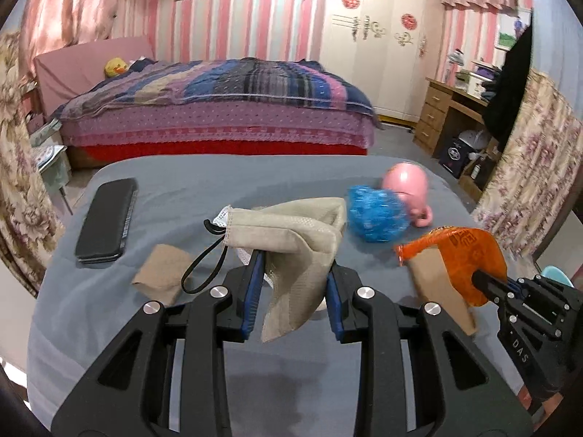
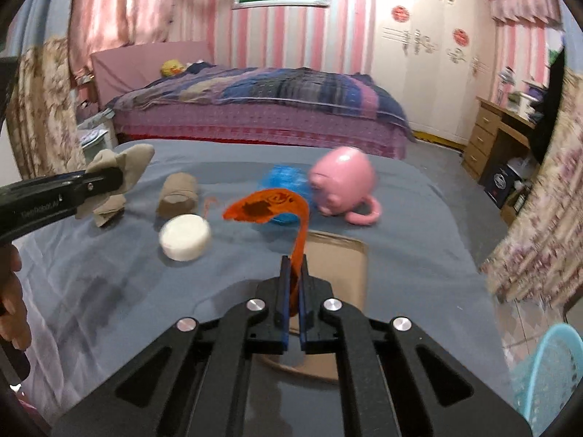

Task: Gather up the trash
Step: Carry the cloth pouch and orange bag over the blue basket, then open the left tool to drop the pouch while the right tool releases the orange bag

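A grey-covered table holds a black phone, pink mug, blue crumpled plastic, cardboard roll and white puck. The left gripper pinches a beige mask above it; the right gripper, clamped shut, lifts an orange wrapper over a cardboard sheet.

Pink striped walls are seen beyond the fingers, with a quilted bed ahead, a white wardrobe and wooden desk rightward.
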